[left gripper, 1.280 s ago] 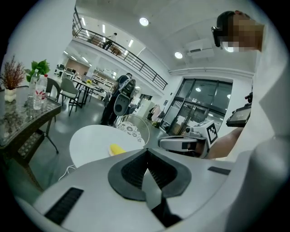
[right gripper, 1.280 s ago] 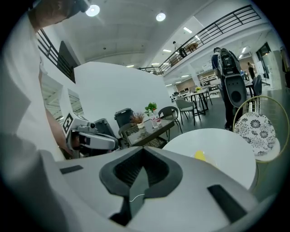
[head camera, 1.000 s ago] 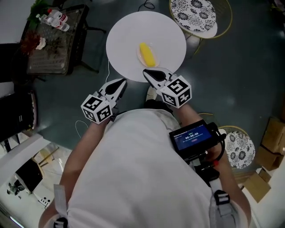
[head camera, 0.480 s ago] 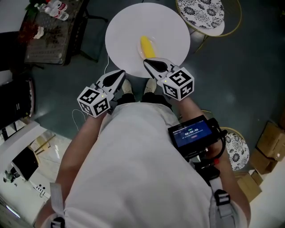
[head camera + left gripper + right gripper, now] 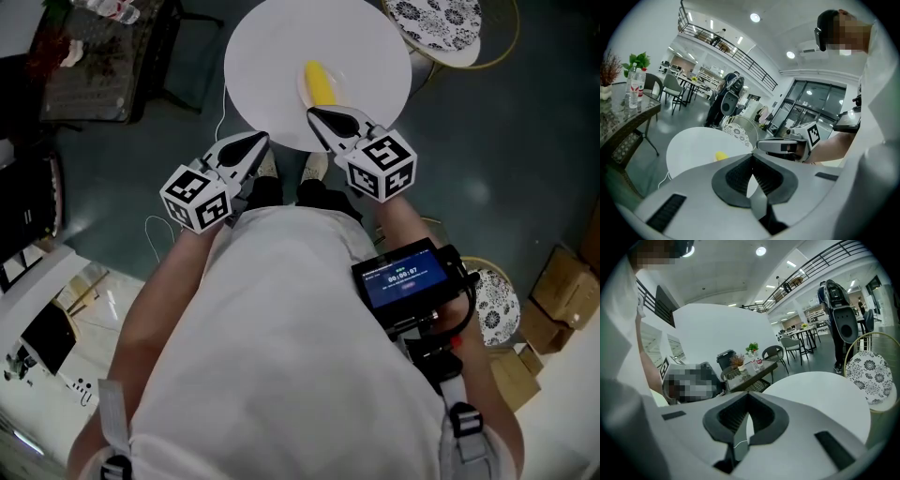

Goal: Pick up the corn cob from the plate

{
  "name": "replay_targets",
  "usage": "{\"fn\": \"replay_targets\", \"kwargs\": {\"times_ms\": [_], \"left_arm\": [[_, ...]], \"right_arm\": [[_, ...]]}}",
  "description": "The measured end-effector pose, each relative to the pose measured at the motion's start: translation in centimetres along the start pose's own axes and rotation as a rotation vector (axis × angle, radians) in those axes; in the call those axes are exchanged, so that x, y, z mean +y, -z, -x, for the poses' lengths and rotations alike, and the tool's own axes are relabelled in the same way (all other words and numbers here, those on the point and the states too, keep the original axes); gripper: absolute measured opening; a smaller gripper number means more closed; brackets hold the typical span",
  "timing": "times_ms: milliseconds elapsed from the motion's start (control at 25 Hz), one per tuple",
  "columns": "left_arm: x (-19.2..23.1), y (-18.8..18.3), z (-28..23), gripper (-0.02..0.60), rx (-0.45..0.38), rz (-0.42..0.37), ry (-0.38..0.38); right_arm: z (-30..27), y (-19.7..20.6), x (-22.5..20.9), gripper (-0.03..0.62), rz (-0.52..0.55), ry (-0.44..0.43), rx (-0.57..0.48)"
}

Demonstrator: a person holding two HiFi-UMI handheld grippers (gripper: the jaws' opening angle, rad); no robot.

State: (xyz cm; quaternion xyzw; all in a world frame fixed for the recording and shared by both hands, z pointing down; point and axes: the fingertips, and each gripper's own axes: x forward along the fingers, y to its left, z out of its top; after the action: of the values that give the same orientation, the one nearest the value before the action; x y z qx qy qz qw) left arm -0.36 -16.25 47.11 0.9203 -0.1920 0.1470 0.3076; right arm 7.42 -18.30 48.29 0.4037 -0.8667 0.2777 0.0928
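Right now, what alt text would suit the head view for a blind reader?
From above, a person holds two closed, empty grippers toward a round white table where a yellow corn cob lies on a plate. The right gripper points at the cob from just short of it; the left gripper sits at the table's near edge.

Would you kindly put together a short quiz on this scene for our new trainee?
1. True or false: the right claw is gripping the corn cob.
2. Where does the corn cob lie? A) on the plate on the round white table; B) on the floor; C) on the patterned chair seat.
3. In the head view, which claw's tip is nearer the corn cob?
Key: 1 false, that claw is shut and empty, just short of the cob; 2 A; 3 the right.
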Motion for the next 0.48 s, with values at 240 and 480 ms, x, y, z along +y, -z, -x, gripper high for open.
{"fn": "replay_targets", "kwargs": {"times_ms": [240, 480], "left_arm": [[3.3, 0.9, 1.1, 0.005, 0.010, 0.038, 0.010], [3.1, 0.9, 0.9, 0.005, 0.015, 0.048, 0.024]], "right_arm": [[-3.7, 0.3, 0.2, 0.003, -0.012, 0.011, 0.029], [-3.3, 0.3, 0.0, 0.003, 0.001, 0.020, 0.058]]}}
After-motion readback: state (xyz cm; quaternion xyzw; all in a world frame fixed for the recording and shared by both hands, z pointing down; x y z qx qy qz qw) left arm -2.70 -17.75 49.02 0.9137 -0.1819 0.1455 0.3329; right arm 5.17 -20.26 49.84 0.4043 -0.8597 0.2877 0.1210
